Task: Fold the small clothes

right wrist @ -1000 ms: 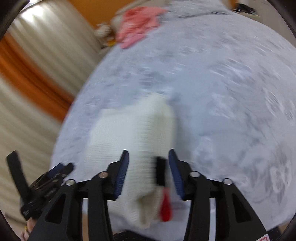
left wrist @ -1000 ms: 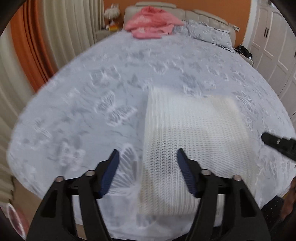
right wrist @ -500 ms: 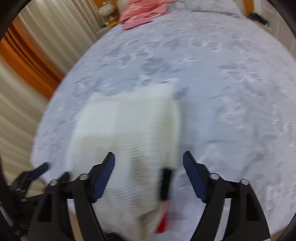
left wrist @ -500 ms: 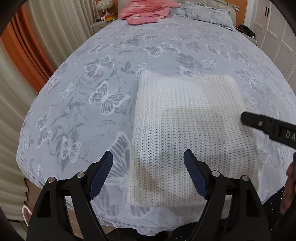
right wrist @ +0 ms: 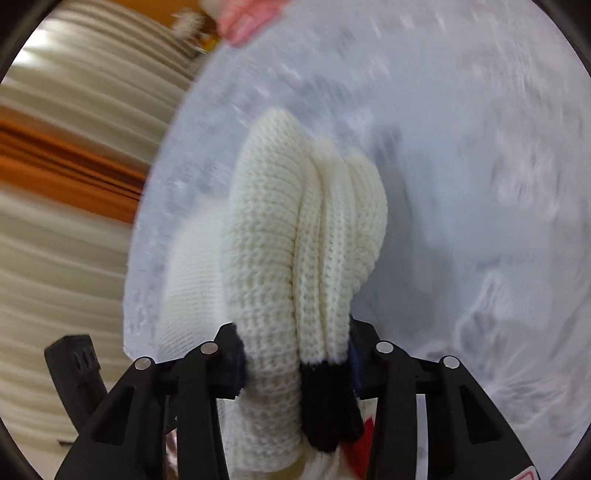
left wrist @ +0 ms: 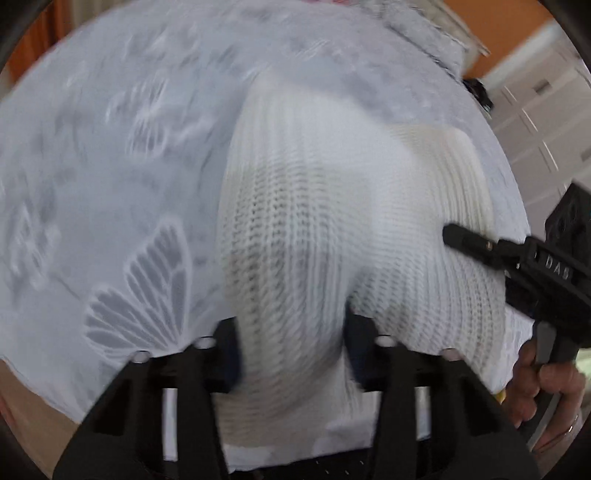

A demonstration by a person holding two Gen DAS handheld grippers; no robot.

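Butterfly-printed grey bedding (left wrist: pixel 110 177) covers the bed that fills both views, with cream curtains (right wrist: pixel 55 258) and an orange strip of wall to the left in the right wrist view, and white wardrobe doors (left wrist: pixel 546 122) at the right edge of the left wrist view. On the near edge of the bed lies the white knit garment (left wrist: pixel 314 221), folded into several layers.

The left gripper (left wrist: pixel 291 354) has just been closing, and its 2 blue-padded fingers (left wrist: pixel 231 354) now pinch a bunched fold at the near left end of the knit. The fabric bulges up between them.

The right gripper (right wrist: pixel 295 358) has also just been closing. Its fingers (right wrist: pixel 232 362) squeeze the stacked layers at the near right end, where a black ribbed trim (right wrist: pixel 325 406) and a patch of red (right wrist: pixel 358 439) show between the pads. In the left wrist view this gripper reaches in from the right, held by a person's hand (left wrist: pixel 543 391). Both frames are blurred away from the fingers.

A pink item (right wrist: pixel 247 18) lies at the far end of the bed.
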